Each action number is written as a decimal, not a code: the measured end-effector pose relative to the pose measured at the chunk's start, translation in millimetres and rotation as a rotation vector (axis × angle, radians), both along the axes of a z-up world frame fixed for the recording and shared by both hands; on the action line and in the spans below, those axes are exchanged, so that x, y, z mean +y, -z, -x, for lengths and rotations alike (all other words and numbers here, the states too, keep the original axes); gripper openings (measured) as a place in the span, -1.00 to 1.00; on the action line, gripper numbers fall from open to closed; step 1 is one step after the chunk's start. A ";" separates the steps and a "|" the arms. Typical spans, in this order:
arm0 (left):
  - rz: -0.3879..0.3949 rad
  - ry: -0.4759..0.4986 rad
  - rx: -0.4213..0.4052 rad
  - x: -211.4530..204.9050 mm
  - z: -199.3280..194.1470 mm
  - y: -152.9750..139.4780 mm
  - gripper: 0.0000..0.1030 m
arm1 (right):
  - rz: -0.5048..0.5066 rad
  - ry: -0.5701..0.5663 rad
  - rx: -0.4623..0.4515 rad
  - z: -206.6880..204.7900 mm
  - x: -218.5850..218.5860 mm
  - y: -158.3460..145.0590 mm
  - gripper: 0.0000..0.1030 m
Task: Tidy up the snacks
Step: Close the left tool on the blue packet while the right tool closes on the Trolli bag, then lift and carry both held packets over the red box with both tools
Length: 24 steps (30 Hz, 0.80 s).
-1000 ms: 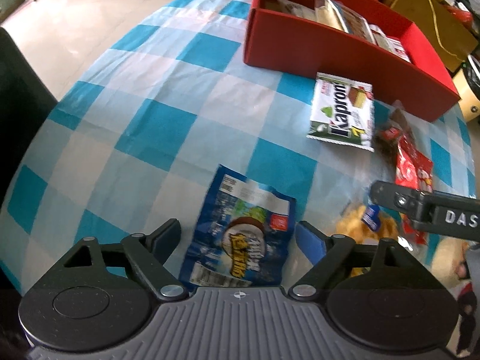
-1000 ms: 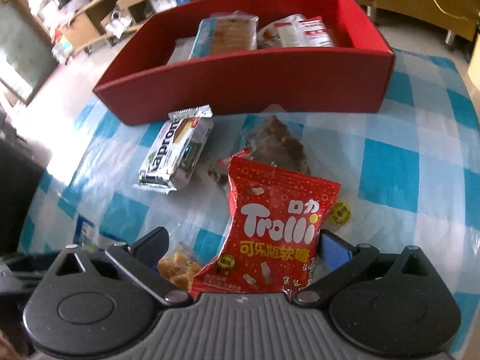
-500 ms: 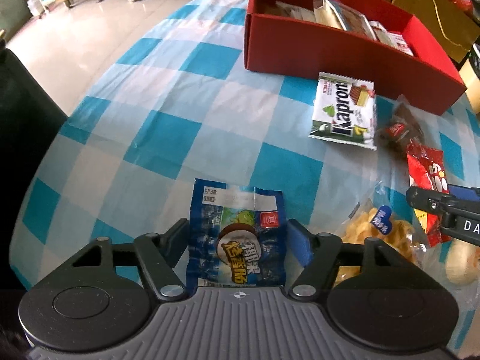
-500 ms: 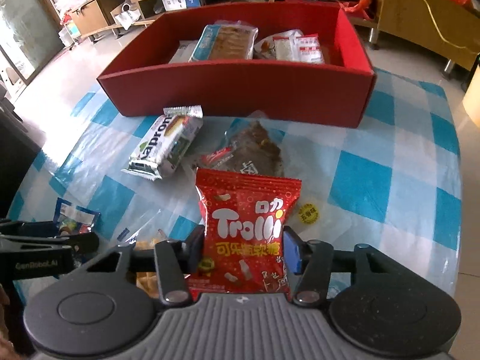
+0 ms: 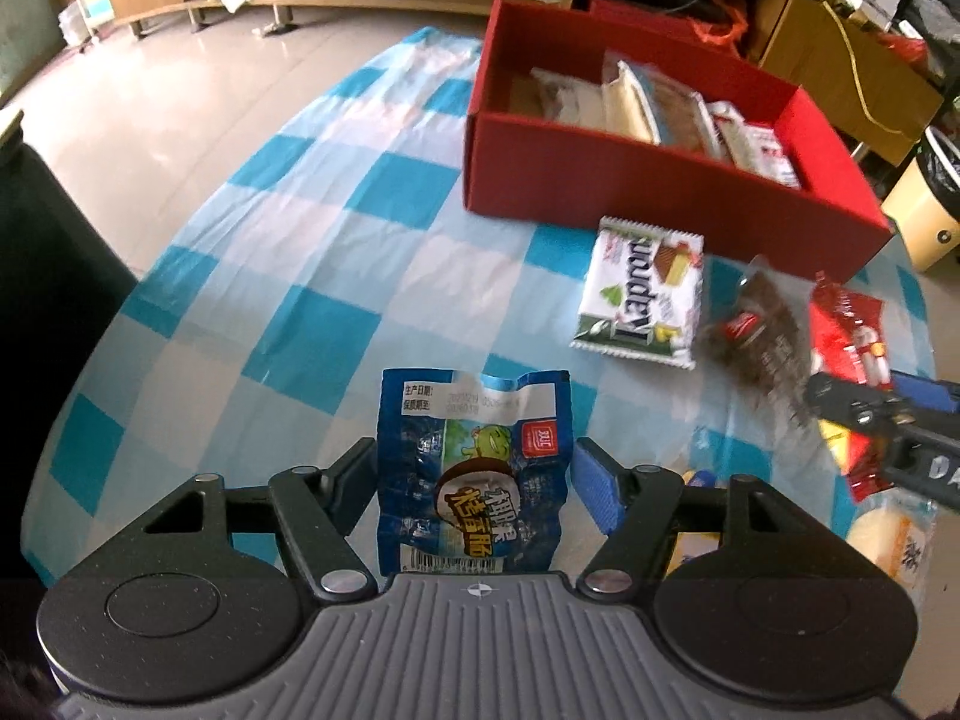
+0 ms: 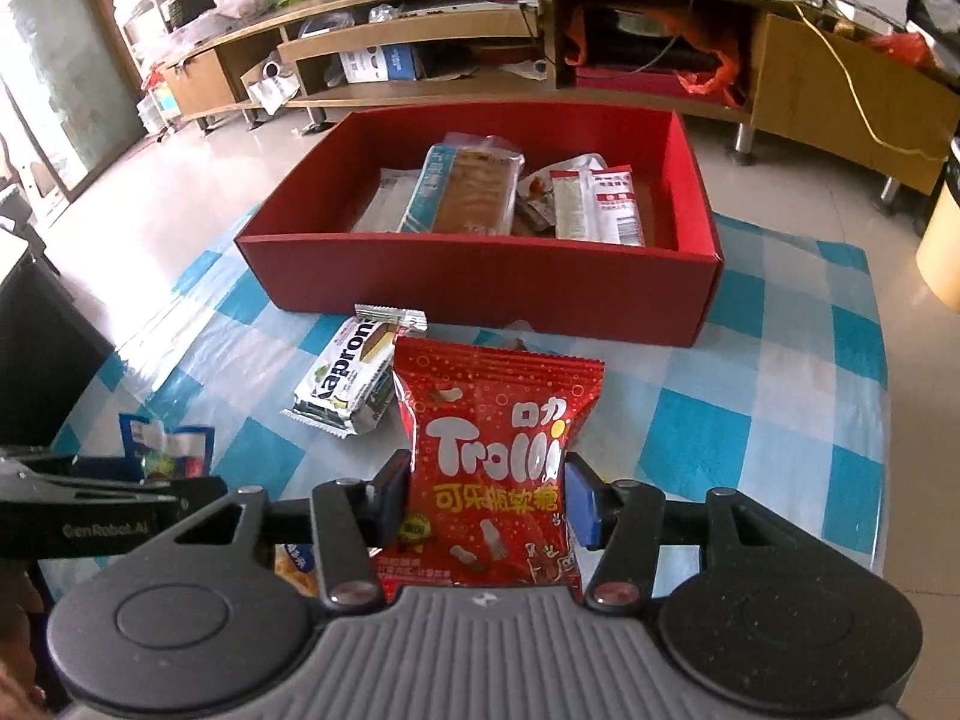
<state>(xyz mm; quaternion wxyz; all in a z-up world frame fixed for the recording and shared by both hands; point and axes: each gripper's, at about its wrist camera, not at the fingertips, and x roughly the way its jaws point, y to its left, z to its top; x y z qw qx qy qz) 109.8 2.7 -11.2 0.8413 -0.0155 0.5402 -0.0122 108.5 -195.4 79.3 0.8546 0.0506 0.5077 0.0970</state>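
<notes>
Snacks are what you have in both claws right now: your left gripper point(image 5: 474, 483) is clamped on the blue packet point(image 5: 471, 474), and your right gripper point(image 6: 486, 495) has just closed on the red Trolli bag point(image 6: 492, 468), each pouch pinched by its sides and lifted clear of the cloth. You look to be at the carry step, so the next move calls for bringing both over the near wall of the red box point(image 6: 480, 288) and letting go inside, beside the packs already lying there. A Kapron wafer pack point(image 5: 642, 291) and a dark clear-wrapped snack point(image 5: 759, 324) wait just before the box. Under it all lies a blue-and-white checked tablecloth point(image 5: 288, 300); beyond are a pale tiled floor and a long low wooden cabinet point(image 6: 660, 30).
</notes>
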 end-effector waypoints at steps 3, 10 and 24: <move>-0.014 0.013 -0.024 -5.7 1.0 -4.3 0.46 | 0.004 -0.014 -0.020 0.1 2.7 -4.2 0.01; -0.017 0.031 -0.045 -13.9 0.8 -10.6 0.46 | 0.004 -0.017 -0.054 -2.6 1.8 -12.2 0.01; 0.001 0.042 -0.097 -21.4 -1.3 -28.1 0.46 | 0.006 -0.015 -0.083 -5.4 2.4 -19.8 0.01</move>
